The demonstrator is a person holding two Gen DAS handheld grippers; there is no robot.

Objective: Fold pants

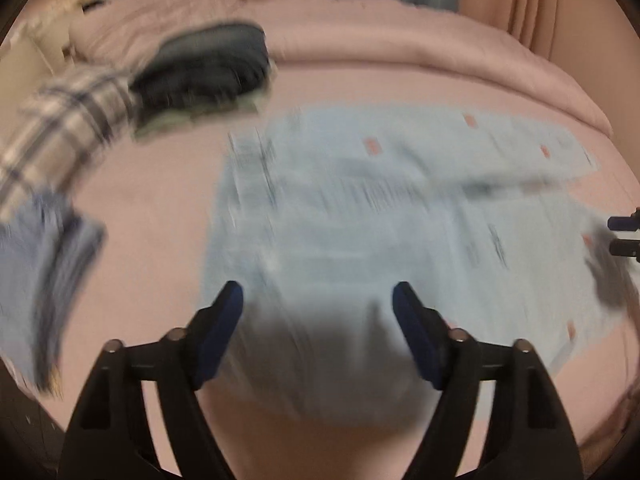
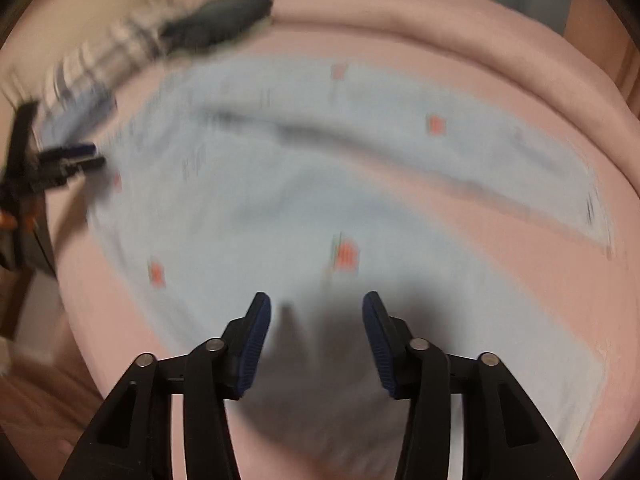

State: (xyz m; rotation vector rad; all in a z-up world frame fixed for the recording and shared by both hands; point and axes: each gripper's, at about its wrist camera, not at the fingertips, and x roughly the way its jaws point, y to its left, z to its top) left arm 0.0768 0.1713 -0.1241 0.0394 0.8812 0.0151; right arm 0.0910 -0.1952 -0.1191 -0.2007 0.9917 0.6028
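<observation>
Light blue pants with small red patches lie spread on the pink bed; both views are motion-blurred. They also fill the right wrist view, the two legs running toward the right. My left gripper is open above the near edge of the pants, nothing between its blue pads. My right gripper is open above the near leg, empty. The left gripper also shows at the left edge of the right wrist view. The right gripper's tips show at the right edge of the left wrist view.
A dark folded garment lies at the back left of the bed, with a plaid garment and a blue folded one beside it. A pink duvet is bunched along the far side. Curtains hang behind.
</observation>
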